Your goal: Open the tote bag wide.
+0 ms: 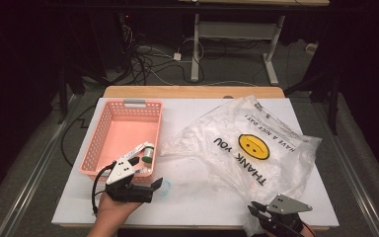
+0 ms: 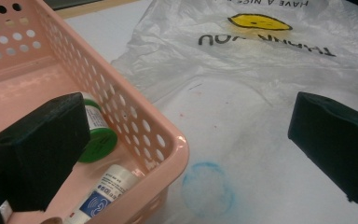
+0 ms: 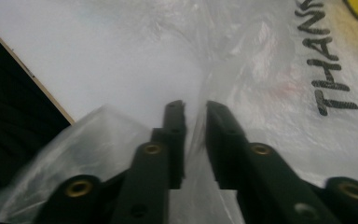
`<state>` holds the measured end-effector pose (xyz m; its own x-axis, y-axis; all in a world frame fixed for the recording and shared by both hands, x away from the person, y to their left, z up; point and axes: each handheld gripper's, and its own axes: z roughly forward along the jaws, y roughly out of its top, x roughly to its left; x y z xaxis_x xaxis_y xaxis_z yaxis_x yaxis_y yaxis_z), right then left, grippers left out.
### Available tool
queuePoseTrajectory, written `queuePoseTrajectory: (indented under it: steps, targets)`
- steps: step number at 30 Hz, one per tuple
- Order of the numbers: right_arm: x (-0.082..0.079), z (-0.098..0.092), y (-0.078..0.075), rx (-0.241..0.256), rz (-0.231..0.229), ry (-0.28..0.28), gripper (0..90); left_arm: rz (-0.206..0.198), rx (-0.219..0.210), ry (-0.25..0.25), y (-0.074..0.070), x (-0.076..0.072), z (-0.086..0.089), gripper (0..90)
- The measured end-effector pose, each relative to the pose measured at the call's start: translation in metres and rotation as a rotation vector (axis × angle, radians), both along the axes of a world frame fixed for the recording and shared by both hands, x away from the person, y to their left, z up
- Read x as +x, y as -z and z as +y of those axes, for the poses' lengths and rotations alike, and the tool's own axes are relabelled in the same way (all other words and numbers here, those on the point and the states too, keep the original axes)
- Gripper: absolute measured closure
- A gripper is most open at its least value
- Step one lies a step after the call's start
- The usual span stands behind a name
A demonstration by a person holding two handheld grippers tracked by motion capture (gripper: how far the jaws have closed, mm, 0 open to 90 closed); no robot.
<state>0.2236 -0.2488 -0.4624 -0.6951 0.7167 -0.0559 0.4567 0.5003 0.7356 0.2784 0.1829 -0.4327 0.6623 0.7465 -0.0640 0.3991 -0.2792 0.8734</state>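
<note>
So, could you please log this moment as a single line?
left claw: open, beside pink plastic basket | right claw: shut on white plastic bag | green-capped bottle, white tube: in basket

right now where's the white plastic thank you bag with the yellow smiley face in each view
High view: the white plastic bag lies crumpled over the table's right half, its near edge at the right gripper.
Left gripper view: across the top and right, beyond the pink perforated basket.
Right gripper view: right in front, a fold pinched between the jaws.
Shared landmark: the black THANK YOU lettering.
</note>
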Motion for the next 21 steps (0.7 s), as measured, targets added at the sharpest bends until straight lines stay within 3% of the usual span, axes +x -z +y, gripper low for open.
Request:
queuePoseTrajectory:
  steps: [2,3,4,6,11,13,16,18,20,21]
  targets:
    - [-0.002,-0.002,-0.008,0.037,-0.018,0.004,64.4,-0.009,0.01,-0.005,0.0,0.0,0.0,0.0]
    - [-0.002,-0.002,-0.008,0.037,-0.018,0.004,64.4,-0.009,0.01,-0.005,0.0,0.0,0.0,0.0]
    - [0.0,-0.004,-0.018,0.066,-0.045,0.011,57.7,-0.012,0.013,-0.007,0.0,0.0,0.0,0.0]
    - [0.006,-0.003,-0.029,0.079,-0.086,-0.008,54.6,-0.01,0.008,-0.016,0.001,0.0,0.0,0.0]
    - [0.048,0.008,-0.045,0.137,-0.105,-0.037,48.5,0.04,-0.016,-0.005,0.001,0.001,0.0,0.0]
    - [0.07,0.013,-0.049,0.157,-0.092,-0.052,47.1,0.032,-0.021,-0.001,0.001,0.001,0.0,0.0]
    - [0.095,0.021,-0.047,0.143,-0.096,-0.052,45.9,0.015,-0.014,-0.006,0.001,0.001,0.001,0.0]
    - [0.101,0.022,-0.044,0.15,-0.077,-0.052,43.6,0.009,-0.01,-0.008,0.001,0.001,0.001,0.0]
    - [0.107,0.025,-0.028,0.171,-0.048,-0.05,43.0,0.012,-0.023,-0.02,0.002,0.001,0.002,0.0]
    - [0.108,0.028,-0.023,0.14,-0.021,-0.067,42.9,0.012,-0.027,-0.025,0.002,0.001,0.003,0.0]
